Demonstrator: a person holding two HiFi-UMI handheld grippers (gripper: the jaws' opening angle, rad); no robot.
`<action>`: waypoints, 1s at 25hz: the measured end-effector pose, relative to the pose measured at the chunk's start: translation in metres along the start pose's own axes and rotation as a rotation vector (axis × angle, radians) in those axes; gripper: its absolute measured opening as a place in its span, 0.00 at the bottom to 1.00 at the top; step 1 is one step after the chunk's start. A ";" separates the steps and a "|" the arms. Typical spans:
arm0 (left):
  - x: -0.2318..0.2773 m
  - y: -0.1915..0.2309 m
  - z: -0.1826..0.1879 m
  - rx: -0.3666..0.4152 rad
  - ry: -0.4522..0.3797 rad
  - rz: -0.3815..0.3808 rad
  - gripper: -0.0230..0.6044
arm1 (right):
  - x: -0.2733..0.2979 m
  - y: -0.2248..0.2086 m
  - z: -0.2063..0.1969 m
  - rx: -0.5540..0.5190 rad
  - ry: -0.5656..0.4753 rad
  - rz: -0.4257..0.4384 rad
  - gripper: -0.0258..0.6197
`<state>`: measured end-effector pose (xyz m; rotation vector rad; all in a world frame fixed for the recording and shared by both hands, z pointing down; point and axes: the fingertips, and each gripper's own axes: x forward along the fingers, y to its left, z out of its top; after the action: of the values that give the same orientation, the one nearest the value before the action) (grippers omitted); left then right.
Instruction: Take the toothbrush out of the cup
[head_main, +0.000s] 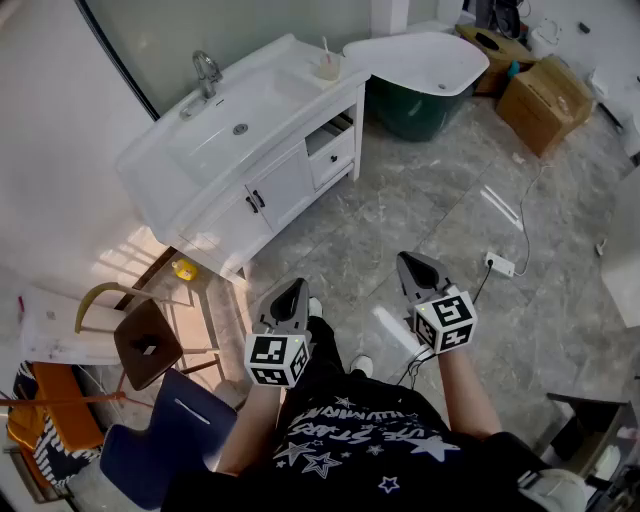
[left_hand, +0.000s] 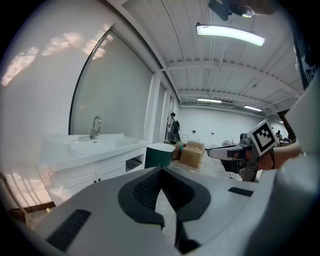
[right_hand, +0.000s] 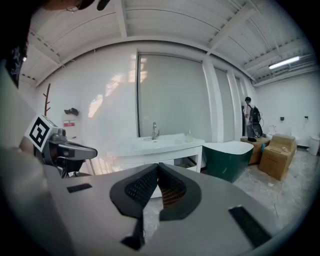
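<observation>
A clear cup (head_main: 328, 68) with a toothbrush (head_main: 324, 47) standing in it sits on the right end of the white sink cabinet (head_main: 290, 170), far ahead of me. In the right gripper view the cup (right_hand: 189, 136) is a small shape on the counter beyond my jaws. My left gripper (head_main: 298, 285) and right gripper (head_main: 405, 259) hang side by side over the grey floor, well short of the cabinet. Both point toward it, and both are shut with nothing between the jaws, as the left gripper (left_hand: 160, 170) and right gripper (right_hand: 158, 165) views show.
A faucet (head_main: 207, 72) stands behind the basin. A dark green bathtub (head_main: 430, 85) abuts the cabinet's right end, with cardboard boxes (head_main: 545, 100) beyond it. A wooden chair (head_main: 140, 340) stands at lower left. A power strip (head_main: 500, 264) and cable lie on the floor to the right.
</observation>
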<state>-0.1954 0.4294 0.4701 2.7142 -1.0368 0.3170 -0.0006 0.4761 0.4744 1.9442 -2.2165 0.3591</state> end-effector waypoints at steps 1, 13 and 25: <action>-0.002 0.001 -0.001 -0.004 0.000 0.006 0.06 | -0.001 0.002 -0.001 0.000 0.001 0.003 0.06; -0.014 0.001 -0.012 -0.016 0.016 0.019 0.06 | -0.004 0.010 -0.009 0.004 0.008 0.007 0.06; 0.028 0.026 0.011 -0.011 -0.009 0.010 0.06 | 0.038 -0.016 0.005 0.115 -0.019 -0.011 0.06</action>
<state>-0.1913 0.3901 0.4708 2.7034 -1.0523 0.3000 0.0105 0.4363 0.4821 2.0237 -2.2427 0.4790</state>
